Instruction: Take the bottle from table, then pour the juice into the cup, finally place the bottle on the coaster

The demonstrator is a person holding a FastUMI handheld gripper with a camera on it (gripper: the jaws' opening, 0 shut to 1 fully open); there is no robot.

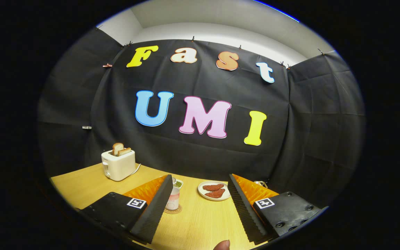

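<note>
My gripper (200, 176) is open wide above the wooden table (200, 222), with nothing between its fingers. A small pale bottle (173, 198) with a pinkish band stands upright on a round coaster (173, 210), right beside the inner face of the left finger (153, 211), which hides part of it. Just behind the bottle is a small dish-like thing (179, 183) with something green on it. I cannot tell whether that is the cup.
A white plate (203, 195) with two red-brown slices lies ahead between the fingers, nearer the right one. A cream toaster (117, 167) holding toast stands at the back left. A person's fingertip (222, 245) shows at the table's near edge. Black cloth closes off the back.
</note>
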